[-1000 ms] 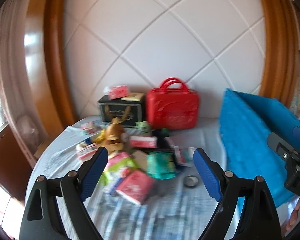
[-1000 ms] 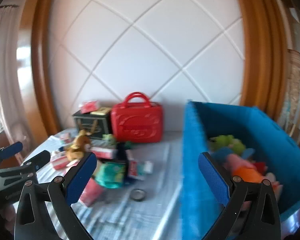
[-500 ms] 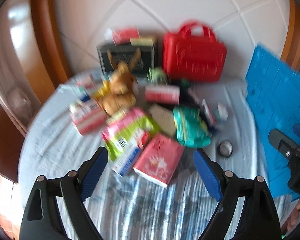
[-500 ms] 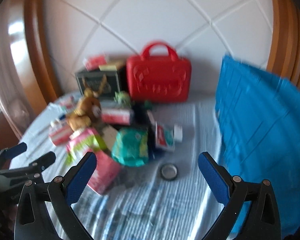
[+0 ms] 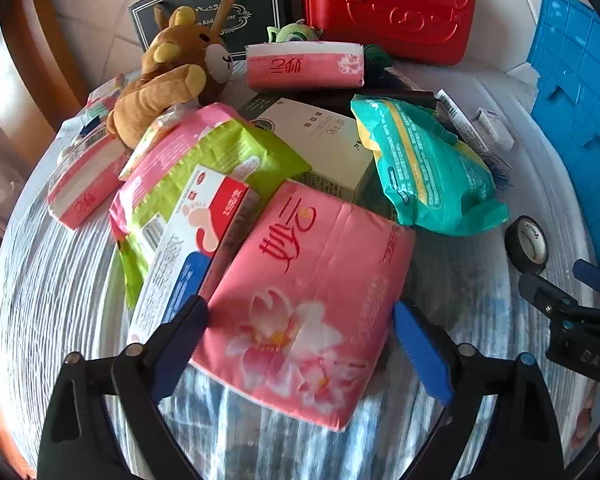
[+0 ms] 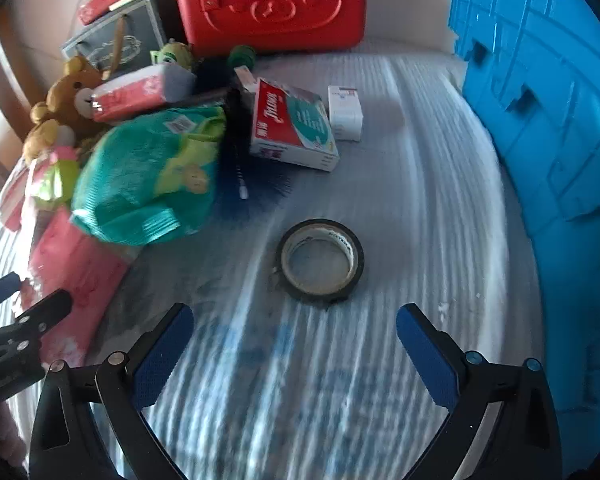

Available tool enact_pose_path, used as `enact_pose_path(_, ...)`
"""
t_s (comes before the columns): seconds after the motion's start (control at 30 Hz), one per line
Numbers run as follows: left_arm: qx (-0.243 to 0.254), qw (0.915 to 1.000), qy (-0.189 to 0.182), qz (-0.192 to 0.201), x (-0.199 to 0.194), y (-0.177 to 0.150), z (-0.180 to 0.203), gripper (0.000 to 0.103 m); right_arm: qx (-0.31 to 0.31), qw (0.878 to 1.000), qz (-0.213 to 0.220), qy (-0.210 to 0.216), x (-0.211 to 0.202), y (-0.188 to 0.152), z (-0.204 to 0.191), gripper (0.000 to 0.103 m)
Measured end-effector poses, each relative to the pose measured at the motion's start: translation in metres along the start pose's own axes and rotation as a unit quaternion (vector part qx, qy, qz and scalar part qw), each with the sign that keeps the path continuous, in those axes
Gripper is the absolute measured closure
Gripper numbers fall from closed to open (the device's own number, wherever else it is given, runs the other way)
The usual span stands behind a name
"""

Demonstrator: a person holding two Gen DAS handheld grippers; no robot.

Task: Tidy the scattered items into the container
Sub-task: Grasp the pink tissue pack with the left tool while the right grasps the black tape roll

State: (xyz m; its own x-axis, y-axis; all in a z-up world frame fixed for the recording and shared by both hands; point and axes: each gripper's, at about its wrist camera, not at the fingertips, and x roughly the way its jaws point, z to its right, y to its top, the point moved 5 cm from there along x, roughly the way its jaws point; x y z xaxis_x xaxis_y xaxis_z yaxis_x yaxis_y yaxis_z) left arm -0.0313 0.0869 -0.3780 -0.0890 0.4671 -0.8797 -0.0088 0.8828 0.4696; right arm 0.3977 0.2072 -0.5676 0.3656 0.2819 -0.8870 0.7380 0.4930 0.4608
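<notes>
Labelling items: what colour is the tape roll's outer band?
Black, around a pale core; the tape roll shows best in the right wrist view.

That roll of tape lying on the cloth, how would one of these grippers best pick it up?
Probably from above. The roll of tape lies flat on the striped cloth with its hole facing up and clear space around it. The open right gripper could straddle the whole ring and squeeze across its outer rim, or drop one finger into the hole and pinch the wall. Its low profile leaves little to catch from the side.
</notes>
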Motion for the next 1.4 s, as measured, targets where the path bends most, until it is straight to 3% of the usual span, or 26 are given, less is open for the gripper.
enact_pose_path(0.27, 0.013, 0.9997, 0.020, 0.004, 0.015, 0.006, 0.009, 0.001, 0.005, 1.000, 0.001, -0.022, 0.027, 0.012, 0.011, 0.000)
enact_pose_path(0.47, 0.013, 0.9999, 0.008, 0.001, 0.019, 0.012, 0.009, 0.000, -0.005, 1.000, -0.002, -0.018, 0.041, 0.015, 0.004, 0.024)
enact_pose_path(0.5, 0.012, 0.9999, 0.007, 0.002, 0.019, 0.012, 0.009, 0.000, -0.007, 1.000, 0.002, -0.021, 0.041, 0.016, 0.004, 0.033)
enact_pose_path(0.63, 0.004, 1.0000, -0.008, -0.001, 0.015, 0.009, 0.011, 0.001, -0.016, 1.000, 0.001, -0.013, 0.039, 0.016, -0.002, 0.043)
enact_pose_path(0.77, 0.008, 0.9996, -0.028, -0.008, 0.009, 0.001, 0.021, 0.001, -0.021, 1.000, -0.008, 0.000, 0.032, 0.007, -0.009, 0.045)
enact_pose_path(0.9, 0.027, 0.9995, -0.015, -0.004, 0.007, -0.007, 0.033, 0.001, -0.030, 0.999, -0.008, 0.007, 0.028, 0.002, -0.016, 0.041)
enact_pose_path(1.07, 0.016, 0.9998, -0.008, 0.007, 0.012, -0.003, 0.034, 0.001, -0.024, 0.999, 0.028, 0.000, 0.026, 0.011, -0.012, 0.040)
enact_pose_path(1.13, 0.015, 0.9998, -0.005, 0.007, 0.014, -0.003, 0.036, 0.001, -0.033, 0.999, 0.035, -0.005, 0.028, 0.016, -0.013, 0.045)
enact_pose_path(1.2, 0.004, 0.9998, -0.019, -0.002, 0.011, -0.004, 0.034, 0.003, -0.043, 0.999, 0.029, -0.008, 0.029, 0.015, -0.015, 0.047)
enact_pose_path(1.27, -0.011, 0.9991, -0.038, -0.012, 0.007, -0.009, 0.032, 0.003, -0.049, 0.998, 0.021, 0.016, 0.023, 0.008, -0.019, 0.047)
enact_pose_path(1.4, -0.008, 0.9994, -0.032, -0.012, 0.009, -0.012, 0.035, 0.002, -0.054, 0.998, 0.009, 0.023, 0.023, -0.003, -0.022, 0.047)
